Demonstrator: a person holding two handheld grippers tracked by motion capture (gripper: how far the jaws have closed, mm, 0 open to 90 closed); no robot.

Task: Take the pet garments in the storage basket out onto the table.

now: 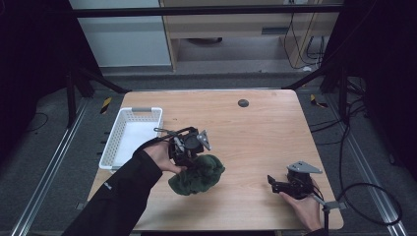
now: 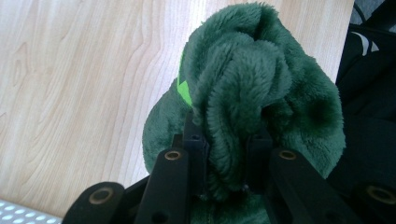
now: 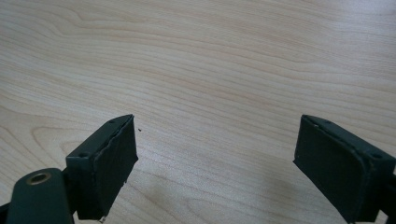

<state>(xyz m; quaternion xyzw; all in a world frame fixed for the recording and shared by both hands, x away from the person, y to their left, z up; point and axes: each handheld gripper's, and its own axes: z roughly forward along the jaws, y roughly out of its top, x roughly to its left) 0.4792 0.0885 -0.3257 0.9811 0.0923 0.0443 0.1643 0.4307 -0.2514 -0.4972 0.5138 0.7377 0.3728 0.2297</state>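
On the wooden table [image 1: 255, 128], a white basket [image 1: 129, 135] stands at 9 o'clock. The green fleece cloth [image 1: 197, 174] lies near 6 o'clock, pinched by the left gripper [image 2: 226, 140]. The right gripper [image 3: 215, 163], at 4 o'clock, is spread wide, holding nothing.

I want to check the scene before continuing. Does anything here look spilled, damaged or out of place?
Nothing stands out. The left gripper pinches a bunched green cloth beside the white basket. The right gripper is open over bare table.
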